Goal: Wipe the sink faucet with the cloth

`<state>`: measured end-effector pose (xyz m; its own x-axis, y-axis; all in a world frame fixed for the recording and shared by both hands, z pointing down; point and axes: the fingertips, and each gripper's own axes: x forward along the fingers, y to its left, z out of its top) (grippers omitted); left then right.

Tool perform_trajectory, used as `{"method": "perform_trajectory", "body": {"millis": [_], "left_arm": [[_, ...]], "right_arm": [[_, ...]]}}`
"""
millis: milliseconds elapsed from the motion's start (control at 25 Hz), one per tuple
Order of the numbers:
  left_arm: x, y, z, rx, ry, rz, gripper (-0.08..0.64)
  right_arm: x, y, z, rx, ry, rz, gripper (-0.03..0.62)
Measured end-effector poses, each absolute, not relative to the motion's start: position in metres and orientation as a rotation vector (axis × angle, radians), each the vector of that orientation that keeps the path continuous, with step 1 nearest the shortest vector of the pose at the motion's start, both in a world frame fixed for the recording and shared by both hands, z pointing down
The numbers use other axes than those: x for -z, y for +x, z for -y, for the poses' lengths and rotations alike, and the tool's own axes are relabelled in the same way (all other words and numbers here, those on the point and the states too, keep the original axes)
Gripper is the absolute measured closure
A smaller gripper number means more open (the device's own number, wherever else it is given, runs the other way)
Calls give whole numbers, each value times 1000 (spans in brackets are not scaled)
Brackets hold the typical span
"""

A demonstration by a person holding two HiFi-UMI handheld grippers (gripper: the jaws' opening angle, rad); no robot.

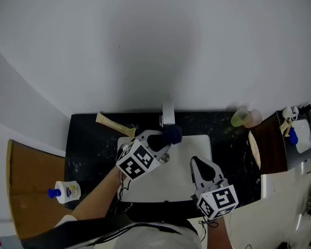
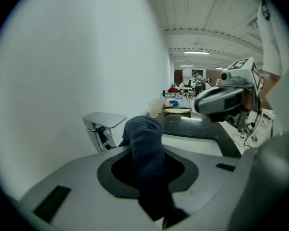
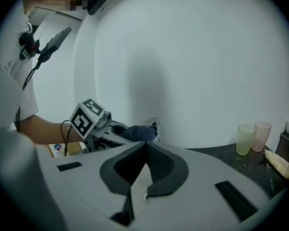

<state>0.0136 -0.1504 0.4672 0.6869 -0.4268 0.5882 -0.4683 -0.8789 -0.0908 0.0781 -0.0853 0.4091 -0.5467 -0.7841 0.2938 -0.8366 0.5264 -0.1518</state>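
A steel faucet (image 1: pixel 167 113) stands at the back rim of the white sink (image 1: pixel 197 144). My left gripper (image 1: pixel 165 138) is shut on a dark blue cloth (image 1: pixel 172 134), and the bunched end of the cloth sits just in front of the faucet's spout. In the left gripper view the cloth (image 2: pixel 145 146) sticks up between the jaws, with the faucet (image 2: pixel 102 128) close behind it on the left. My right gripper (image 1: pixel 198 162) hovers over the right half of the sink with its jaws together and nothing in them. The right gripper view shows the cloth (image 3: pixel 139 133) against the faucet (image 3: pixel 154 127).
Black countertop (image 1: pixel 85 139) surrounds the sink. Two plastic cups (image 1: pixel 246 118) stand at the back right, and a beige strip (image 1: pixel 113 123) lies at the back left. A white bottle with a blue cap (image 1: pixel 66 192) lies on a wooden surface to the left. A dark board (image 1: pixel 269 147) sits at the right.
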Motion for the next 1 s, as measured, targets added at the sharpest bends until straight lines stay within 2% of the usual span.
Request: {"method": "perform_trajectory", "body": {"millis": [120,520,1000], "left_arm": [[-469,20,139,-975,2837,769,468],[-470,13,209,-1142,2814,776,465],[-467,15,161,-1055,2873,758,466]], "right_arm": [[-411,84,85,-414,1390,2567,588],[-412,93,82,-415,1418,2552,588],[-413,90,72,-422,1406,2554,588]]}}
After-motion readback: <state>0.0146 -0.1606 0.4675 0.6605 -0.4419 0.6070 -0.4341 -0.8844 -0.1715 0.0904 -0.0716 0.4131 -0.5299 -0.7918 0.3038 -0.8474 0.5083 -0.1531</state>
